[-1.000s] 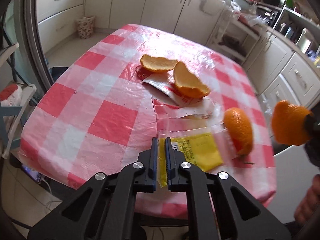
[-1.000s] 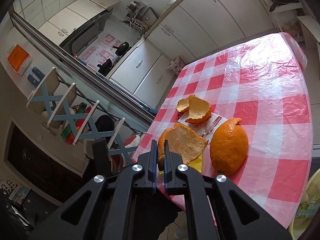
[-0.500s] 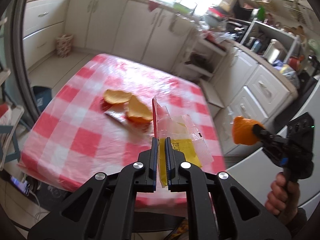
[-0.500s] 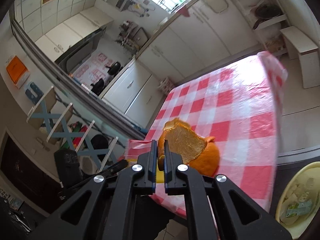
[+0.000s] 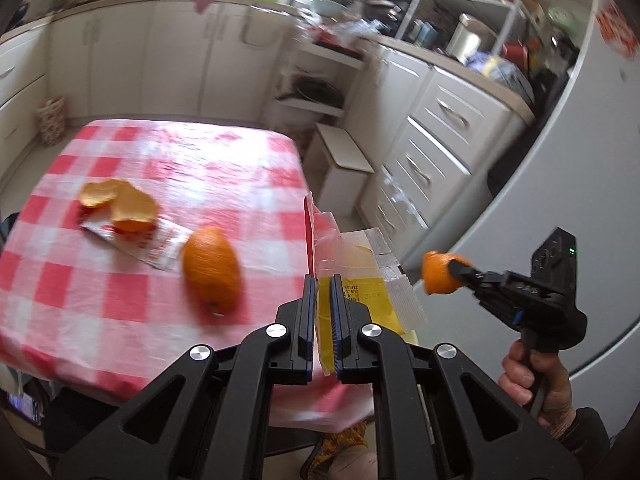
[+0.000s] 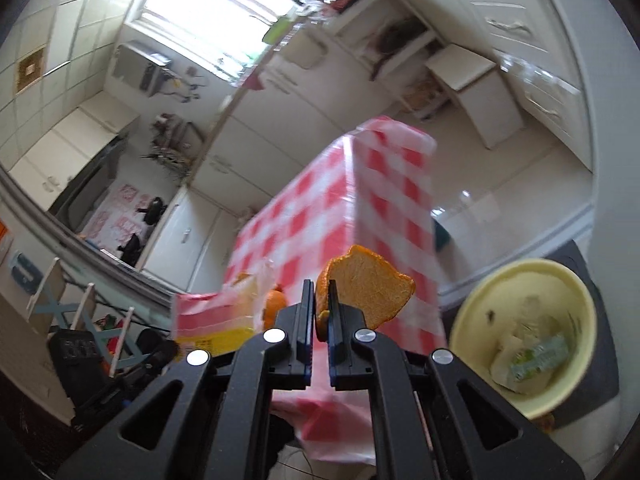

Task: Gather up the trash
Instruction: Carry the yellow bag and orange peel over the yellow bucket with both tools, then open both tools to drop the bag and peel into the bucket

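Note:
My left gripper is shut on a yellow and clear plastic wrapper, held up off the table's right edge. My right gripper is shut on a piece of orange peel, held in the air beside the table; in the left wrist view it holds the peel at right. On the red-checked tablecloth lie an orange peel dome, two more peels and a white-red wrapper. A pale yellow bin with trash stands on the floor, below right of the peel.
White kitchen cabinets and a white fridge stand right of the table. A small white step stool sits by the table's far right corner. A folding rack stands at left in the right wrist view.
Both grippers lifted and swung right, away from the tabletop, each carrying its item. The yellow bin has come more fully into the right wrist view.

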